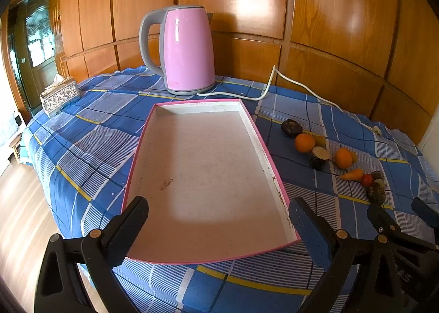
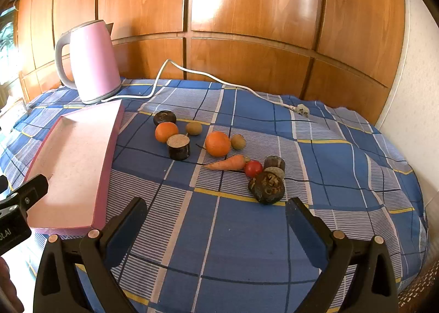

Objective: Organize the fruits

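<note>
A shallow pink-rimmed tray [image 1: 267,156] [image 2: 109,145] lies with nothing in it on the blue plaid cloth. To its right the produce is scattered: two oranges [image 2: 166,132] [image 2: 217,143], two small brownish-green fruits [image 2: 194,128] [image 2: 238,141], a carrot [image 2: 229,163], a small red tomato [image 2: 253,168] and several dark cut chunks [image 2: 178,146] [image 2: 266,187]. My left gripper [image 1: 218,214] hangs open over the tray's near end. My right gripper [image 2: 216,214] is open above bare cloth, short of the nearest dark chunk. Neither holds anything.
A pink electric kettle [image 1: 189,49] stands behind the tray, its white cord [image 2: 208,77] trailing right to a loose plug [image 2: 301,110]. A silver tissue box [image 1: 59,95] sits at the table's far left. Wooden panelling backs the table, and the cloth drops off at the near edge.
</note>
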`<state>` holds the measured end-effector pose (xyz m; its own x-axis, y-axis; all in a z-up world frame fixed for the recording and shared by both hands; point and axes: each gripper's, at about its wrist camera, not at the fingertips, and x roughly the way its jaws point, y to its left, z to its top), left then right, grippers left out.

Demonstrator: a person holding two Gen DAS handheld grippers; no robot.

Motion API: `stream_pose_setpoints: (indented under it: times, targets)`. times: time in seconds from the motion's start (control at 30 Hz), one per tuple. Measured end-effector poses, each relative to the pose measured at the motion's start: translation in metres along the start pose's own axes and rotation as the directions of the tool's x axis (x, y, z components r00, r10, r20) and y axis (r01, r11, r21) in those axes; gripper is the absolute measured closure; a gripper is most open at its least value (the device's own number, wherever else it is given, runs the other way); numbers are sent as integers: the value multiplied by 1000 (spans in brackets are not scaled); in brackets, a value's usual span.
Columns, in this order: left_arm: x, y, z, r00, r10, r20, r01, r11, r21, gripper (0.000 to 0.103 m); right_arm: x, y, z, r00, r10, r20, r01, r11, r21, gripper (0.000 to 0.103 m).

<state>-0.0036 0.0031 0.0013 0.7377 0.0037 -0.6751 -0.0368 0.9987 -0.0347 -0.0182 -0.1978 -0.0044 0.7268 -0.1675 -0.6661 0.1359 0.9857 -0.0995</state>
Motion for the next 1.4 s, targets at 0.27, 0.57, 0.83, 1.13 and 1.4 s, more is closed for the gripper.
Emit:
stream_pose_setpoints:
  times: [0.27, 0.57, 0.83, 1.13, 1.4]
  targets:
    - [0, -2, -1, 1000, 0, 0, 0, 1000, 3, 0, 0, 0, 1, 1000, 2, 1, -2, 1000, 0, 0]
    - [0, -3, 0, 1000, -1, -3, 1, 1000, 11, 0, 0, -3, 2, 1000, 4, 2, -4, 1000, 7, 0]
    - [1, -6, -1, 1000, -6, -13, 6, 1000, 23, 0, 2, -7, 0, 1000, 8, 0, -8, 1000, 19, 0]
    - [4, -16, -2, 986, -157, -59, 160, 985, 56, 0, 8, -29, -1, 1000, 11, -17, -10, 996, 86, 0]
    - [17, -41, -2, 972, -188, -140, 209, 965, 159, 1, 24, -87, -4, 994, -90, -57, 99, 976, 195, 1]
